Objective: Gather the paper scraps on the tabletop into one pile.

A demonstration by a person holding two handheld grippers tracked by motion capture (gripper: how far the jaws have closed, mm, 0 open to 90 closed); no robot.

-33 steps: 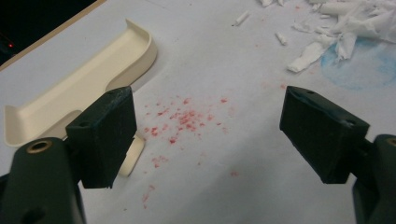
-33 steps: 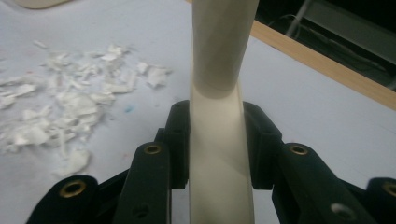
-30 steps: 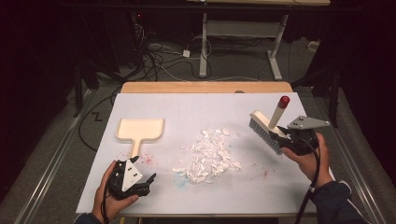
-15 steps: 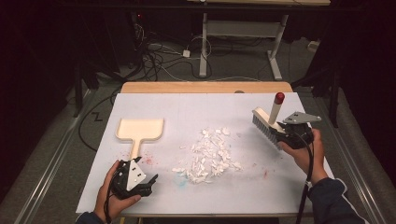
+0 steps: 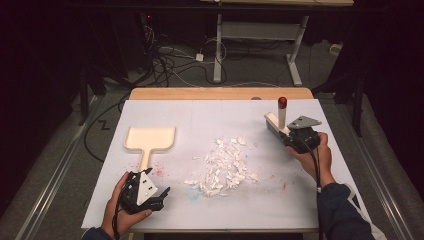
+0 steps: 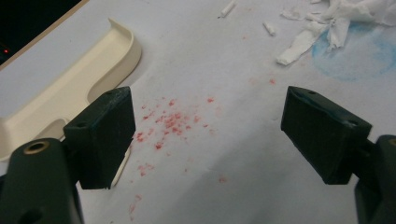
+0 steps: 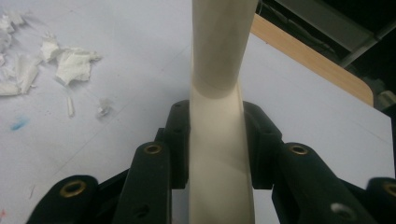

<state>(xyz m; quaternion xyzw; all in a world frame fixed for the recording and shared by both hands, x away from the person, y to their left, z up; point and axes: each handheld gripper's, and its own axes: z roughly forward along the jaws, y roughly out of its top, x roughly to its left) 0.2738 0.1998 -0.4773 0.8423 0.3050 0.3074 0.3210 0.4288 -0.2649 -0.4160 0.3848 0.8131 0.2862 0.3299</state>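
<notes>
My right gripper [image 5: 286,136] clamps the brush [image 5: 277,120] handle at frame right; left gripper [image 5: 162,197] rests wide open, lower left, near the dustpan [image 5: 149,139], paper scraps [image 5: 222,167] centre

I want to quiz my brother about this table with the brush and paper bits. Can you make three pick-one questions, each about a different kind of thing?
1. Where does the cream plastic dustpan lie?
A. left of the pile of torn white paper scraps
B. right of the pile
C. on top of the pile

2. What colour is the tip of the cream hand brush?
A. green
B. red
C. yellow

3. How is the left hand-held gripper?
A. shut on the dustpan
B. shut on a paper scrap
C. open, holding nothing

Answers:
1 A, the high view shows the dustpan at the table's left, the pile in the middle.
2 B, the handle's end is red in the high view.
3 C, in the left gripper view its jaws stand wide apart over the bare white table cover.
</notes>
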